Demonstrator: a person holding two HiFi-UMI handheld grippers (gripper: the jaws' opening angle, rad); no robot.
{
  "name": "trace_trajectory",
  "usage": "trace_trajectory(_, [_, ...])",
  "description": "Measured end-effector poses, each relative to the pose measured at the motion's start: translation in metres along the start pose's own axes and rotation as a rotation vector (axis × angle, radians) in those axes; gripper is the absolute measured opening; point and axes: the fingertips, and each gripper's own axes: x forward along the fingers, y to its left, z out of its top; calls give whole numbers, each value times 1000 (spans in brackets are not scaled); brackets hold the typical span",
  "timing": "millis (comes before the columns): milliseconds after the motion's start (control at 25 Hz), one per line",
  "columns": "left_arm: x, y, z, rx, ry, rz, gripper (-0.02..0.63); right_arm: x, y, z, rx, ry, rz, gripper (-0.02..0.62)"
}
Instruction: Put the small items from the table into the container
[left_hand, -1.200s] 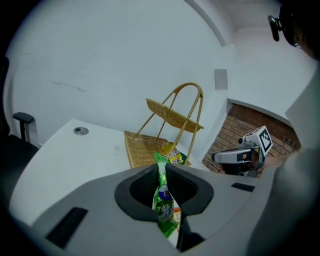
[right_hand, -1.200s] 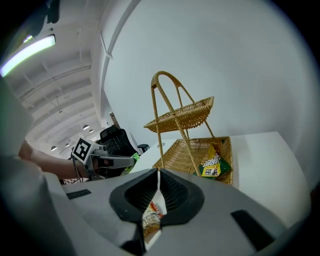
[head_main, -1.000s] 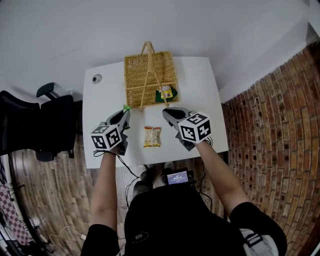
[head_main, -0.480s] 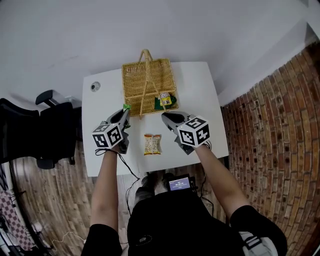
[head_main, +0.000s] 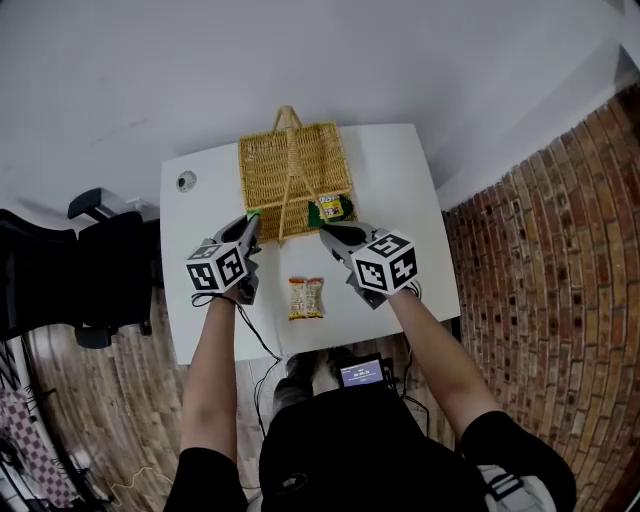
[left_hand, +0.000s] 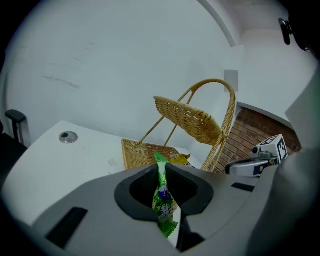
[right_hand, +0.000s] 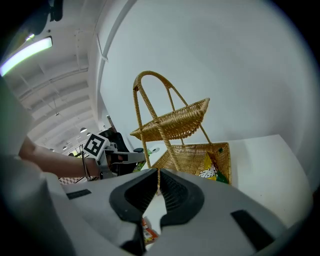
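Starting with the head view: left tongs (head_main: 250, 220) clamped on a slim green sachet (head_main: 253, 214), just short of the wicker basket (head_main: 262, 165) at the worktop's (head_main: 400, 170) back edge. Right tongs (head_main: 326, 233) closed on nothing, near the basket's front right corner, beside a yellow-green packet (head_main: 332, 207) already inside. Orange snack packet (head_main: 305, 297) lying loose towards the front edge, not yet collected.

Moving to the left gripper view: green sachet (left_hand: 163, 197) pinched edgewise and upright, tip poking above the left tongs (left_hand: 161, 170). Probably near weightless, crinkly and slick; likely to bend or slide, so best held across the flat middle rather than by a sealed end. Print too small to read beyond a blue-and-white patch.

Turning to the right gripper view: right tongs (right_hand: 157, 182) shut and empty, wicker basket (right_hand: 190, 122) ahead. Lettering on the yellow-green packet (right_hand: 212, 170) illegible. Orange snack packet (right_hand: 145, 232) likewise soft and light by the look of it, best taken at a crimped end. Only clear marking: black-and-white squares on the marker cube (right_hand: 95, 145).
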Motion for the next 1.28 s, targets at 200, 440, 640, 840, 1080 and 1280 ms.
trace_trajectory(200, [11, 10, 5, -5, 4, 14, 55, 4, -3, -1, 7, 3, 1, 23])
trace_trajectory(440, [25, 20, 9, -10, 14, 35, 55, 5, -6, -2, 15, 5, 4, 22])
trace_trajectory(640, [37, 26, 6, 1, 56, 62, 54, 5, -8, -5, 29, 7, 5, 23])
trace_trajectory(840, [44, 29, 2, 26, 101, 95, 55, 2, -11, -8, 38, 5, 4, 22])
trace_trajectory(1080, [51, 34, -3, 56, 145, 120, 54, 2, -14, -10, 48, 6, 4, 23])
trace_trajectory(1280, [55, 35, -5, 107, 173, 149, 55, 0, -15, -12, 53, 5, 3, 23])
